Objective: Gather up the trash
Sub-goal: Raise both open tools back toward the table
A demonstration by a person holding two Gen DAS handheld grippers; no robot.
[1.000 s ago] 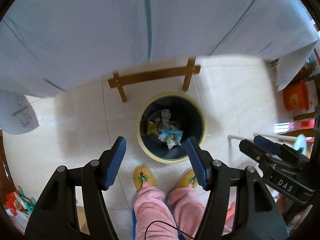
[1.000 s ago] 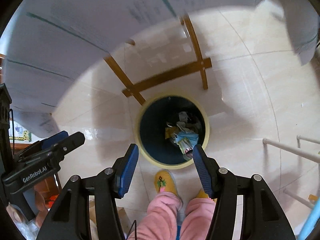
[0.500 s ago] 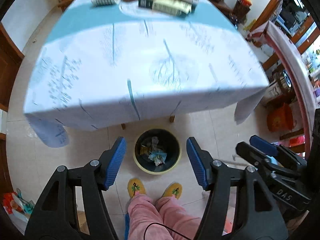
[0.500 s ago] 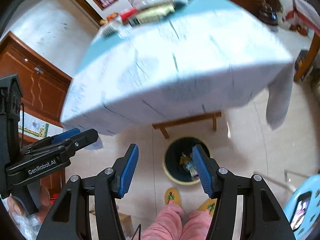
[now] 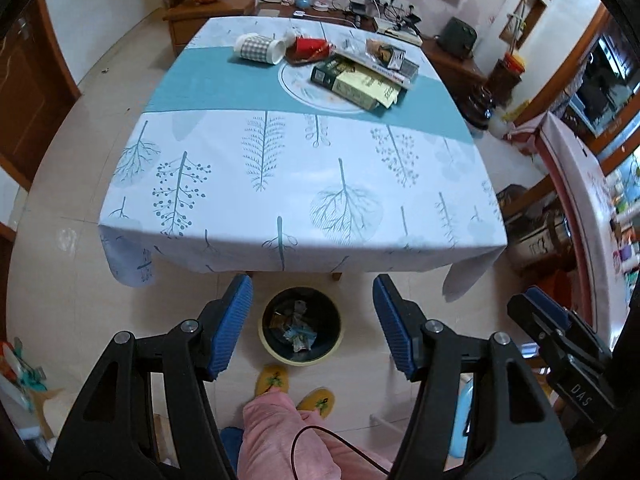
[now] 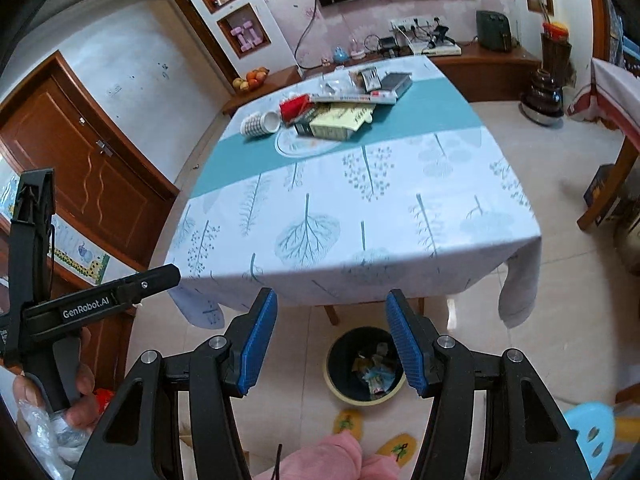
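Note:
A dark bin with a yellow rim (image 5: 301, 330) stands on the floor by the table's near edge and holds crumpled wrappers; it also shows in the right wrist view (image 6: 365, 364). On the far half of the tablecloth lies a pile of trash: a checked paper cup (image 5: 259, 49), a red packet (image 5: 311, 46), a dark and yellow box (image 5: 354, 82) and flat packets. The same pile shows in the right wrist view (image 6: 332, 110). My left gripper (image 5: 313, 314) is open and empty, high above the bin. My right gripper (image 6: 331, 328) is open and empty beside it.
The table (image 5: 304, 184) carries a white and teal tree-print cloth. A white plate (image 5: 304, 92) lies under the pile. A wooden sideboard (image 6: 472, 68) with a fruit bowl and cables lines the back wall. A blue stool (image 6: 588, 432) stands at the right. My slippered feet (image 5: 294, 388) are near the bin.
Both grippers have risen and tilted up from looking straight down into the bin. The tabletop and its trash pile have come into view. Both stayed open and empty.

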